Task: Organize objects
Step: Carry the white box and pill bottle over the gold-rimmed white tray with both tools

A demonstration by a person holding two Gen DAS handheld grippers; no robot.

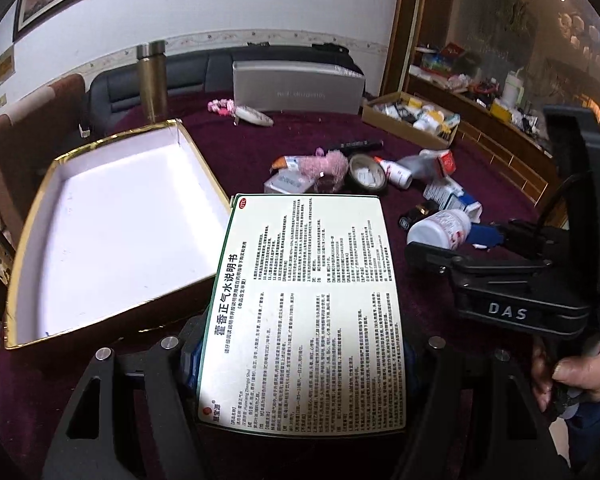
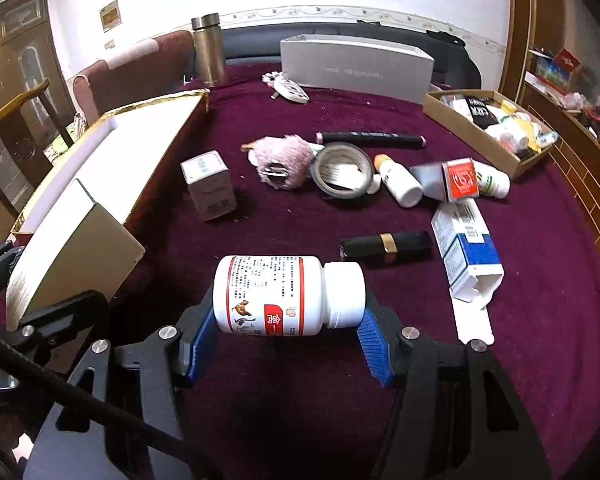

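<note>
A flat green-edged medicine box (image 1: 308, 312), printed face up, is held off the maroon table with my left gripper (image 1: 300, 360) shut on its two sides. It hangs beside the right wall of a large gold-rimmed box (image 1: 132, 224), whose white inside is bare. My right gripper (image 2: 288, 320) is shut on a white pill bottle (image 2: 288, 296) that lies sideways, base on the left blue pad and cap on the right one. The same bottle (image 1: 440, 228) shows at the right of the left wrist view. The medicine box (image 2: 72, 248) shows tilted at the left of the right wrist view.
Loose items lie mid-table: a small carton (image 2: 210, 186), a pink fluffy toy (image 2: 284, 160), a tape roll (image 2: 342, 176), a black lipstick (image 2: 386, 244), an open blue-white carton (image 2: 466, 248) and a marker (image 2: 372, 138). A cardboard tray (image 2: 444, 108), a grey box (image 2: 356, 66) and a thermos (image 2: 210, 50) stand behind.
</note>
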